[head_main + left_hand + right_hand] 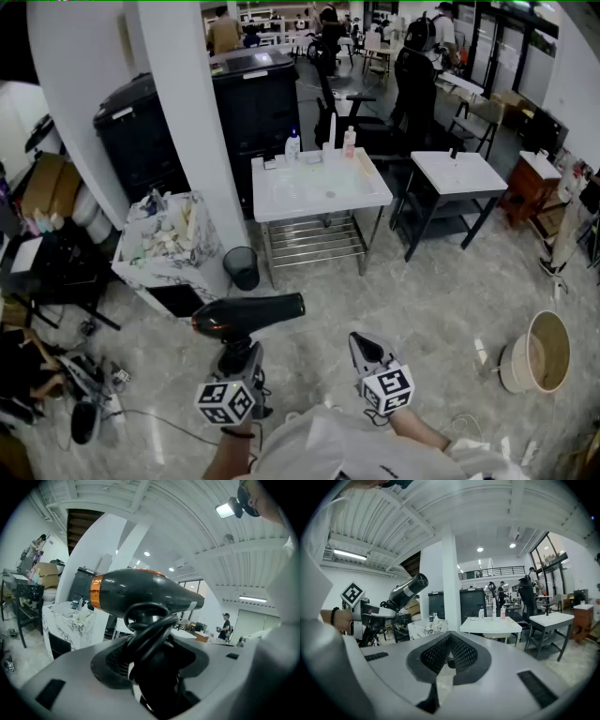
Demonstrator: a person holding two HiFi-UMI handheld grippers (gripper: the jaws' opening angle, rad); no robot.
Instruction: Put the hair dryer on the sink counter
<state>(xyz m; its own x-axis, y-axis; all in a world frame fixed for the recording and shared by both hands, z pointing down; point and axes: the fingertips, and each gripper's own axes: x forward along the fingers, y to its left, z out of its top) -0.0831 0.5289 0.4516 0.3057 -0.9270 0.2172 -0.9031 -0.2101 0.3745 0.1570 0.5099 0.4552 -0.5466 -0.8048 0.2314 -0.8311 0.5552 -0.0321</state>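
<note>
While the black hair dryer with an orange band (248, 314) is clamped by its handle between the jaws of the left gripper (238, 351), it is held in the air above the grey marbled floor (441, 291). Its barrel is kept roughly level, with the nozzle turned towards the person's right. In the left gripper view, a black cord (149, 629) is seen looped round the handle just below the barrel. The grip is confirmed there, the handle being pressed between the pads.

The right gripper (363, 345) is held beside it, slightly lower in the head view. Its jaws are brought together with nothing between them, as is shown by the meeting pads in the right gripper view.

The hair dryer is kept well apart from the white-topped sink counter on a steel shelf frame (319, 192), which is seen further ahead. Two small bottles (292, 145) are stood on its far edge. A second white basin on a black frame (459, 172) is placed to its right.
</note>
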